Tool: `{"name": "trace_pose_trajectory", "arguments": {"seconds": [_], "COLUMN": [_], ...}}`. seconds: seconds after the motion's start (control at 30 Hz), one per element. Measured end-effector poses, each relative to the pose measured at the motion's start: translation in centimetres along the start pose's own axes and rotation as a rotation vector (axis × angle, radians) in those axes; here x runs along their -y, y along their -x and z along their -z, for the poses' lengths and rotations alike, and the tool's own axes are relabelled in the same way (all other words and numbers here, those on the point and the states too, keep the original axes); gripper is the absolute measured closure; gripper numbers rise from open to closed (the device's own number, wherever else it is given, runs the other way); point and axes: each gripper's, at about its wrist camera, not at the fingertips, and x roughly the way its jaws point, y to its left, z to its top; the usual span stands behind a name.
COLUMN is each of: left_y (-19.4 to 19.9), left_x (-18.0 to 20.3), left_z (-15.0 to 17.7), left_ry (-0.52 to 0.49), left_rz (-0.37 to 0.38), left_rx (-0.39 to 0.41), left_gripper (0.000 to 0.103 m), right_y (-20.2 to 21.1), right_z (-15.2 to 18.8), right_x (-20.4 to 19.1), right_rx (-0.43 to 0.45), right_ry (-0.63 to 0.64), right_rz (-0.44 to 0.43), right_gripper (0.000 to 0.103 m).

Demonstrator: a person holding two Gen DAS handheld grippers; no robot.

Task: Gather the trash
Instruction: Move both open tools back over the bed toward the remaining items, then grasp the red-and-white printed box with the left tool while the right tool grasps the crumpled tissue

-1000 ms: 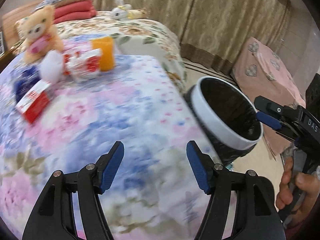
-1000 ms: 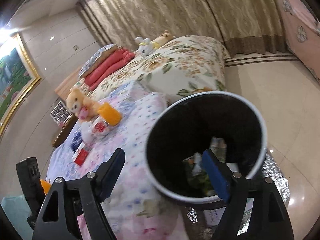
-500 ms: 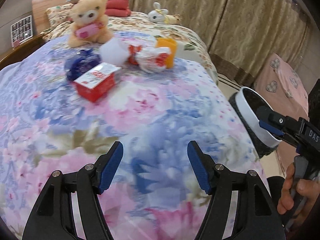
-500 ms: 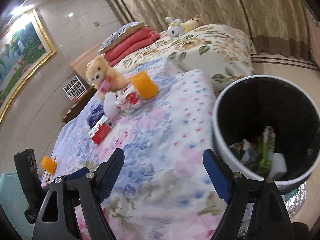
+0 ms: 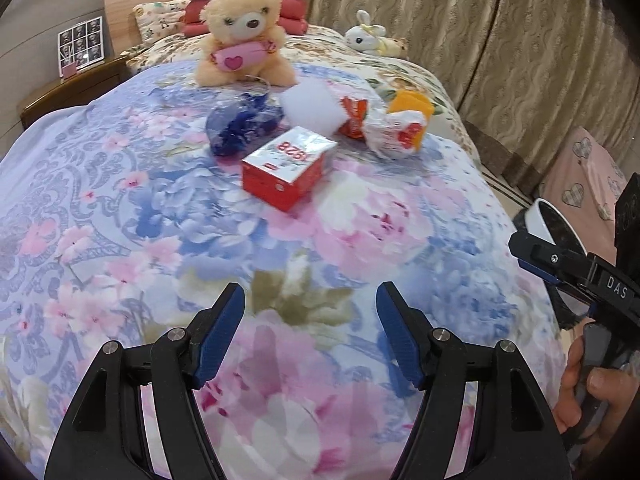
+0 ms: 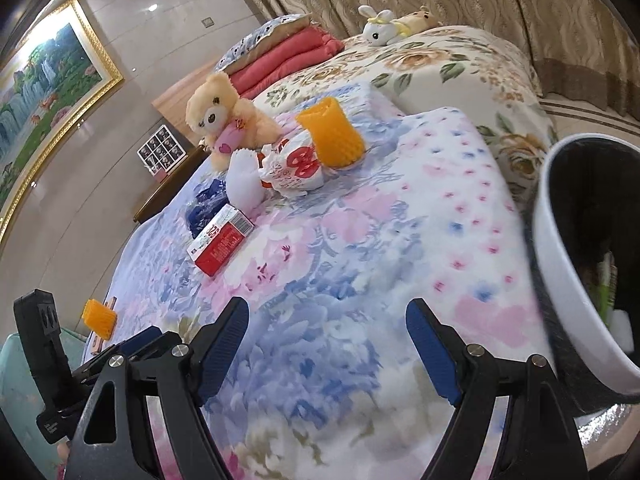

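Both grippers had swung away from the bin toward the trash on the bed since the earlier frames, so the bin slid to the right edge of each view. From the left wrist, the left gripper [image 5: 310, 332] hung over the floral blanket [image 5: 120, 240] with its fingers wide and nothing between them. Ahead lay the trash in a cluster: a red box [image 5: 286, 170] nearest, a blue bag [image 5: 244, 124] just behind it, a white block [image 5: 312, 108], a crumpled wrapper [image 5: 394, 136] and an orange piece [image 5: 412, 106]. A teddy [image 5: 244, 36] sat beyond them. At the right edge, a hand [image 5: 592, 396] held the right gripper, with the bin's [image 5: 554, 224] white rim behind it. From the right wrist, the right gripper [image 6: 328, 344] also stood wide and empty above the blanket. The box [image 6: 220, 240], wrapper [image 6: 294, 170] and orange piece [image 6: 332, 136] lay well ahead; the bin [image 6: 568, 264], with some trash inside, stood beside the bed at the right.
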Motion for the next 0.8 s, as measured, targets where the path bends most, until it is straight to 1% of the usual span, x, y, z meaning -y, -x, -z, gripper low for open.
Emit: {"name": "trace_pose_trajectory", "arguments": {"seconds": [0.3, 0.57, 0.63, 0.8], "left_y": [-1.8, -4.7, -5.4, -6.7], "left_x": [-0.7, -2.1, -2.5, -3.3], "left_z": [-2.2, -5.1, -5.8, -7.2], "left_ry": [-0.011, -0.011, -0.006, 0.013], "left_rz": [-0.024, -0.052, -0.051, -0.036], "left_rx": [-0.015, -0.021, -0.018, -0.018], "left_gripper": [0.032, 0.03, 0.03, 0.029], "right_y": [-2.9, -5.8, -6.7, -9.1], "right_z": [-1.7, -4.1, -4.9, -6.9], "right_x": [-1.0, -1.8, -2.0, -2.2], "right_rx": [-0.017, -0.006, -0.002, 0.001], "right_ry": [0.035, 0.073, 0.073, 0.079], "right_rz": [-0.006, -0.03, -0.051, -0.056], "right_gripper": [0.02, 0.02, 0.02, 0.02]}}
